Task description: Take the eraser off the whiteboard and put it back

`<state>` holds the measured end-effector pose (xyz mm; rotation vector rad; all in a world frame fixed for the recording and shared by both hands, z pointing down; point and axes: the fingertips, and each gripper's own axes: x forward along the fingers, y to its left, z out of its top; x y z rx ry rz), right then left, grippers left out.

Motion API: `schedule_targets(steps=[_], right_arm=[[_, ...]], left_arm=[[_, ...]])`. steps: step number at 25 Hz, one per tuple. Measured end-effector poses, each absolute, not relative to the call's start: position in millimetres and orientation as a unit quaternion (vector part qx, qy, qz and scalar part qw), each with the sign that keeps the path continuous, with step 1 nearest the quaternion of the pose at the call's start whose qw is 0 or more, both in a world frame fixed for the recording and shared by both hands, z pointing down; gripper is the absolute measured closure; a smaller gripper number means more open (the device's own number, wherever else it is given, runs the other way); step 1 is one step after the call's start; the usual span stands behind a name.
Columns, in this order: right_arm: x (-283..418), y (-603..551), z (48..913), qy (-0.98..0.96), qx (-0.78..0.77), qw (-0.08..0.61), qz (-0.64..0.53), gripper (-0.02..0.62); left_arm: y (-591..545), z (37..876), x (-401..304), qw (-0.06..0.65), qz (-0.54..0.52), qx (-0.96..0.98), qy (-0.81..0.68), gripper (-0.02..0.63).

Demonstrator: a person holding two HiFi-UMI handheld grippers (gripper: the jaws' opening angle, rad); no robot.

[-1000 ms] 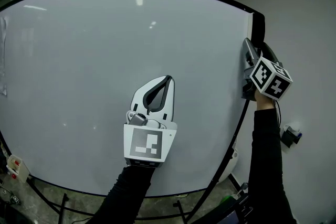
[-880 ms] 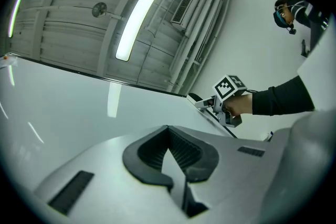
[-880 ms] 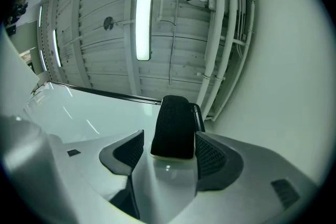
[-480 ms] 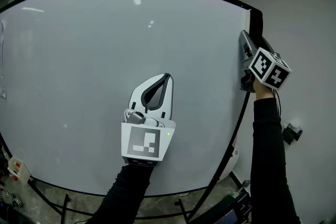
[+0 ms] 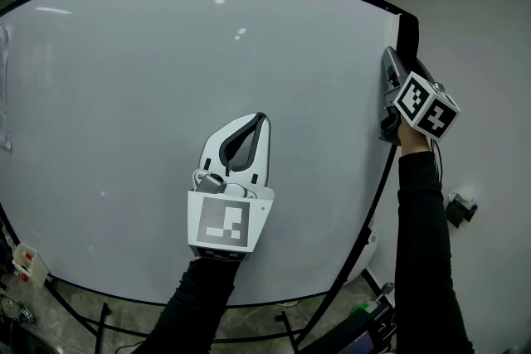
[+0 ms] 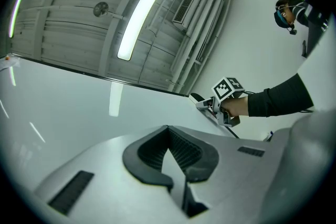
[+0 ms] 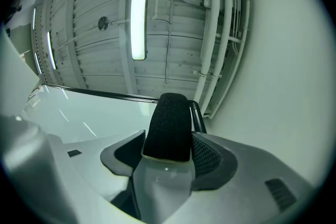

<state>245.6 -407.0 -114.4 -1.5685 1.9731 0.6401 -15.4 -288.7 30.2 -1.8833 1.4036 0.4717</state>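
Observation:
The whiteboard (image 5: 124,95) fills most of the head view and is blank. A black felt eraser (image 7: 169,126) stands upright between the jaws of my right gripper (image 7: 170,136), which is shut on it. From the head, that gripper (image 5: 388,60) is at the board's upper right edge, and the eraser (image 5: 407,31) pokes up along the black frame. Whether the eraser touches the board I cannot tell. My left gripper (image 5: 263,122) is held in front of the middle of the board, shut with nothing in it (image 6: 168,131). The left gripper view also catches the right gripper (image 6: 209,105).
A grey wall (image 5: 489,54) runs close to the right of the board. A small dark box (image 5: 459,210) hangs on that wall by the right sleeve. The board's stand legs (image 5: 99,319) reach the floor below. Small clutter (image 5: 23,259) sits at the lower left.
The right gripper with the eraser has crept slightly upward along the board's right edge. The left gripper has drifted a little down and left.

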Motion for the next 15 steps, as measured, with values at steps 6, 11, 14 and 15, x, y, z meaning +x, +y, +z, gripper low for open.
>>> schedule_targets(steps=[6,11,14,15], right_arm=[[245.9,-399.4,-109.7,0.718,-0.596,0.261,0.248,0.316],[242.7,-388.8,-93.8,0.713,-0.599,0.252,0.262,0.316],[238.8,-377.9,-86.3,0.714,-0.597,0.249,0.270,0.316],[237.1,-373.6,-83.3,0.712,-0.597,0.248,0.275,0.316]], left_arm=[[-285.8,31.5,-19.2,0.364,0.179,-0.733,0.547,0.600],[-284.5,36.2,-18.6,0.361,0.179,-0.737,0.543,0.600],[-284.2,37.5,-15.7,0.357,0.180,-0.741,0.539,0.600],[-284.5,38.2,-14.6,0.356,0.181,-0.743,0.537,0.600]])
